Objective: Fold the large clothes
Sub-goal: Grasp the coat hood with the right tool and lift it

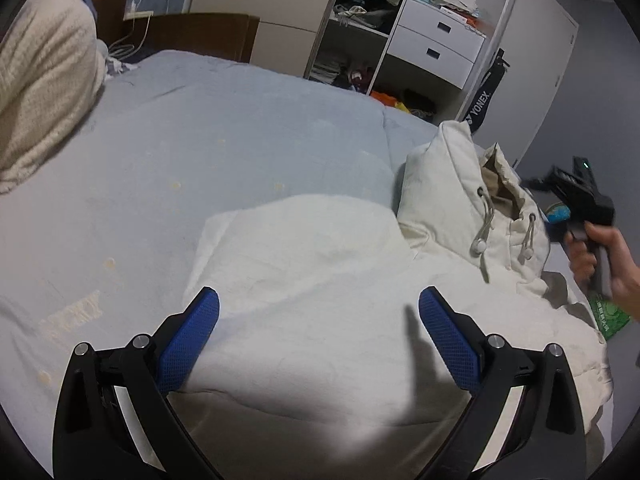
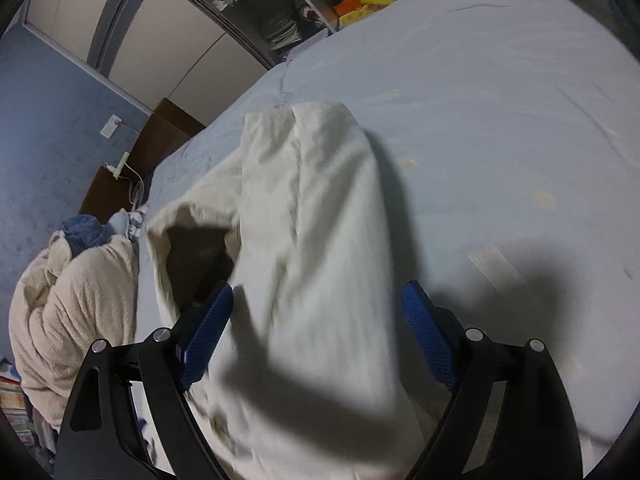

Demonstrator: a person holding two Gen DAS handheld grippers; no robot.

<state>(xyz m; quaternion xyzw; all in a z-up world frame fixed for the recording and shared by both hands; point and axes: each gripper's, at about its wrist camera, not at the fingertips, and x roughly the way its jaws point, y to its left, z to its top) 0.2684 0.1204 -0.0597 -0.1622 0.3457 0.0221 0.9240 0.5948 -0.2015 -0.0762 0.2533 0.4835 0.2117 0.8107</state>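
The cream hooded coat (image 1: 320, 264) lies spread on the pale blue bed (image 1: 200, 128), its hood (image 1: 472, 204) bunched toward the right edge and one sleeve (image 2: 312, 184) stretched across the sheet. The left claw (image 1: 319, 312) hangs above the coat's body, jaws wide apart, gripping nothing. The right claw (image 2: 318, 308) is also spread wide over the sleeve, holding nothing. A fluffy cream blanket (image 1: 44, 80) sits heaped at the bed's far side.

Blue wall (image 2: 48, 152), brown headboard (image 1: 200, 34), open wardrobe (image 1: 360, 40) with white drawers (image 1: 440, 40).
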